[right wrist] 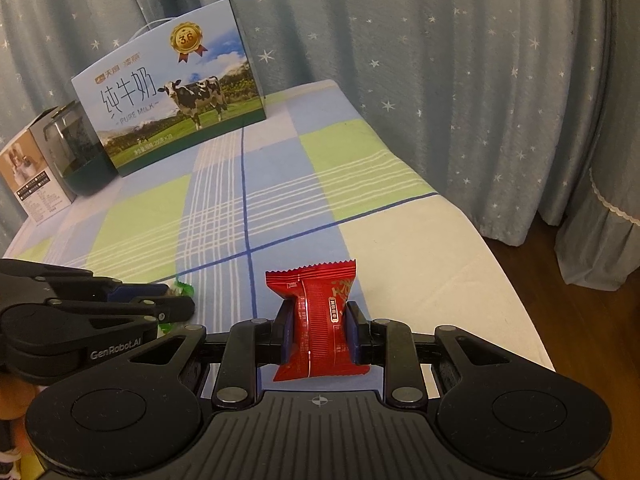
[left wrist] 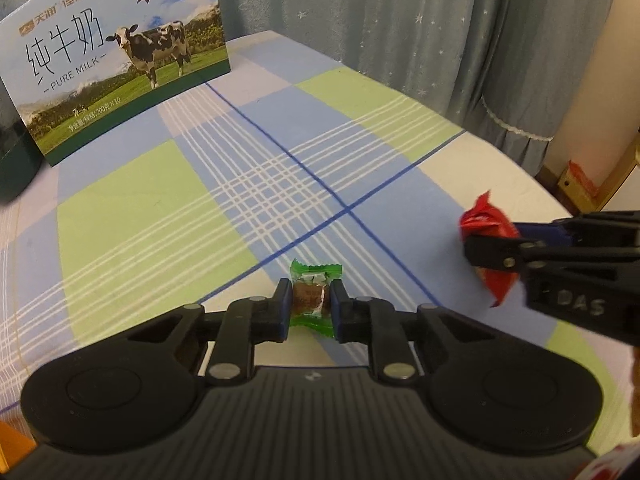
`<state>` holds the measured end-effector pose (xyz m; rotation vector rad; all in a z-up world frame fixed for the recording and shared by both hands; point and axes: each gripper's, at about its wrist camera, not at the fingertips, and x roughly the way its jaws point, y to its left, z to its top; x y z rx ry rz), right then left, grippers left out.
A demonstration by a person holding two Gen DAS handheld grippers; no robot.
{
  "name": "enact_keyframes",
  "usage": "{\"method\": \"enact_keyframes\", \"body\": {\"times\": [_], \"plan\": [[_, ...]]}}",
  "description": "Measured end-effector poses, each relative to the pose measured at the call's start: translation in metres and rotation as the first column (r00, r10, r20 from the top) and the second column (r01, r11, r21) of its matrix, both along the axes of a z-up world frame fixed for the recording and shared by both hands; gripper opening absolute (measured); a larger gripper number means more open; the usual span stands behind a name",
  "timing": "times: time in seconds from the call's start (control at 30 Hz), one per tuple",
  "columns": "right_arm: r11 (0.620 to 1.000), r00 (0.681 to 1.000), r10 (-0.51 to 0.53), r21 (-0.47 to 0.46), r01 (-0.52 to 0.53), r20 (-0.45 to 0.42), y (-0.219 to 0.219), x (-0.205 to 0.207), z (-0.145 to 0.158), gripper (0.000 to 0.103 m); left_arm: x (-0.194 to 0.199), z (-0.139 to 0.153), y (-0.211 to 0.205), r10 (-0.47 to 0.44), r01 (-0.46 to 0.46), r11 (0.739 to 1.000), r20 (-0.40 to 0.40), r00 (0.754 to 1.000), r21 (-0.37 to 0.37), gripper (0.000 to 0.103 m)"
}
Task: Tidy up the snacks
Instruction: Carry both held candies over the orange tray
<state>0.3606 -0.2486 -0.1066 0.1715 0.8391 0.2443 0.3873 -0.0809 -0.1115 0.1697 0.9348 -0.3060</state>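
Left tool (left wrist: 310,306) pinches a green candy (left wrist: 314,280) between its pads; right tool (right wrist: 318,332) clamps a red snack packet (right wrist: 320,320)

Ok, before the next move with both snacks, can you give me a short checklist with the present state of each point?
1. Left gripper shut on the green candy: ok.
2. Right gripper shut on the red snack packet: ok.
3. Red snack packet held near its middle, both ends free: ok.
4. The two grippers apart, not touching: ok.
5. Checked cloth ahead free up to the milk carton: ok.
6. Container for the snacks in view: cannot tell.
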Motion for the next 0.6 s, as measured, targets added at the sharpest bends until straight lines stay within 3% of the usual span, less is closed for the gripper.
{"method": "enact_keyframes", "body": {"times": [0.3,0.6], "plan": [[1.000,1.000,-0.013,0.006,0.012,0.015,0.003,-0.013,0.014,0.027,-0.028,0.041,0.002,0.031,-0.026,0.995,0.049,0.998,-0.100,0.018],[1.000,0.998,-0.013,0.023,0.012,0.054,0.013,-0.068,0.041,0.027,-0.091,0.076,0.020,0.109,-0.089,0.977,0.095,0.989,-0.194,0.017]]}}
